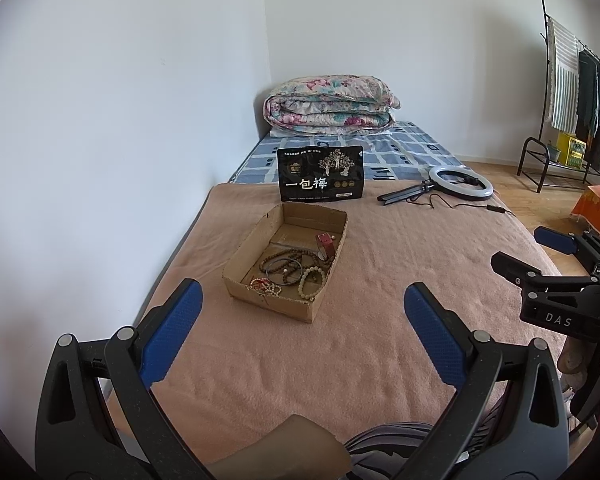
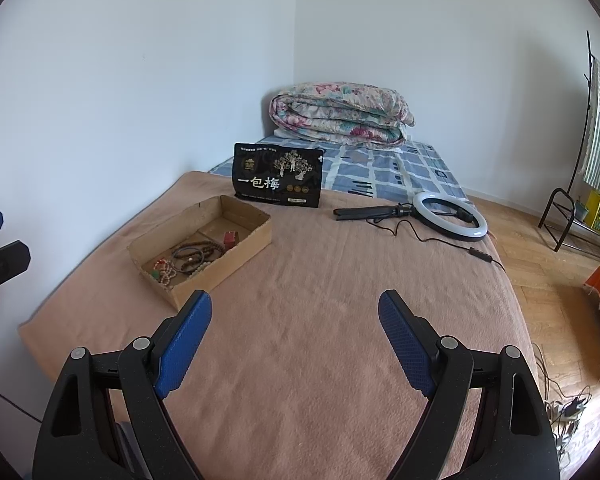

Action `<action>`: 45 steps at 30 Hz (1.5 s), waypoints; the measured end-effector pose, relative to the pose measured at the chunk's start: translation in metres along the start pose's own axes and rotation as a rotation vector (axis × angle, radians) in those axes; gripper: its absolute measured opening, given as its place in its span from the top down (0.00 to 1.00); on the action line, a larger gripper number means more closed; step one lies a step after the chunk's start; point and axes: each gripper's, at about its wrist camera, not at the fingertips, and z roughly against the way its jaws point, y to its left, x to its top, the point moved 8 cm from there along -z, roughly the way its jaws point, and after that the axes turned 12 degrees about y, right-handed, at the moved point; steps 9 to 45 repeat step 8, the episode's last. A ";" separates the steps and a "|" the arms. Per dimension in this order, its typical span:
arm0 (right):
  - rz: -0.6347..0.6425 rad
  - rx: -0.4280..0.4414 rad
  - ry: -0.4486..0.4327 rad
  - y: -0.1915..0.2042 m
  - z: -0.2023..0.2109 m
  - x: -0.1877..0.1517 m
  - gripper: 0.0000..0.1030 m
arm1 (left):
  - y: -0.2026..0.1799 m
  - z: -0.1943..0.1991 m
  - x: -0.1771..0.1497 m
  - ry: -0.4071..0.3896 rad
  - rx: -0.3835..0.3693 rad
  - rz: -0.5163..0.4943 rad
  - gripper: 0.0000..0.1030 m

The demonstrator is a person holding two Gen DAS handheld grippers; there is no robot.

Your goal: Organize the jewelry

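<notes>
A shallow cardboard box [image 1: 260,296] [image 2: 240,254] lies on the pink blanket and holds several bead bracelets [image 1: 288,270] [image 2: 188,258] and a small red box [image 1: 326,244] [image 2: 230,238]. My left gripper [image 1: 302,300] hovers just in front of the box, jaws wide open with nothing between the blue pads. My right gripper [image 2: 296,306] hangs to the right of the box over bare blanket, also open and holding nothing. Its black frame shows at the right edge of the left wrist view.
A black snack bag [image 1: 321,174] [image 2: 278,180] stands behind the box. A ring light with a cable [image 1: 460,184] [image 2: 450,216] lies at the right. A folded floral quilt [image 1: 330,106] sits at the bed's far end. A clothes rack [image 1: 576,92] stands beyond, on the wooden floor.
</notes>
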 end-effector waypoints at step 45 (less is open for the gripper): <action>-0.003 0.000 0.005 -0.001 -0.003 -0.002 0.17 | 0.002 0.000 0.001 -0.009 0.005 -0.001 0.01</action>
